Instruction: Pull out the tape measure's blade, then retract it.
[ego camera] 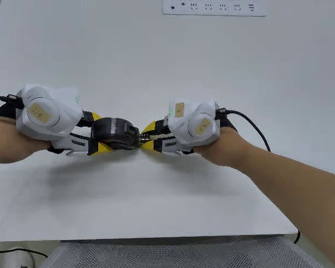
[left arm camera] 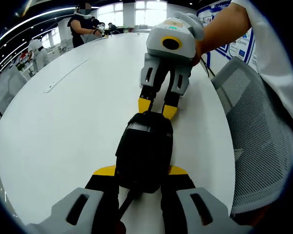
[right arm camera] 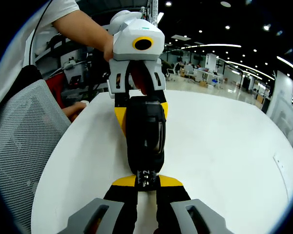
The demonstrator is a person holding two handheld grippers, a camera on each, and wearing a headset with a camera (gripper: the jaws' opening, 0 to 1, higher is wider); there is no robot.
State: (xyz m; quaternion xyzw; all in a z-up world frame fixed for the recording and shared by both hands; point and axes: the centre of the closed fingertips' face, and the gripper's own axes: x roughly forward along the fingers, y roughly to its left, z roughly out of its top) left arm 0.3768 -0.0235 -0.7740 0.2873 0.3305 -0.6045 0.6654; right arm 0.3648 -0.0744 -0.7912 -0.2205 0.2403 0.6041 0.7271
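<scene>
A mesh chair [ego camera: 173, 254] sits at the near edge of a white workbench [ego camera: 156, 206], over which a person holds two grippers tip to tip. The left gripper [ego camera: 102, 134] is clamped on the black case of a tape measure [ego camera: 116, 133], with a yellow-tipped jaw pressed to each side. Whether the case touches the tabletop cannot be told. Facing it, the right gripper [ego camera: 147, 137] has its jaws pinched together on the blade's end hook [right arm camera: 145, 176], right at the mouth of the case, with almost no blade drawn out. A white power strip [ego camera: 214, 6] lies at the far side.
</scene>
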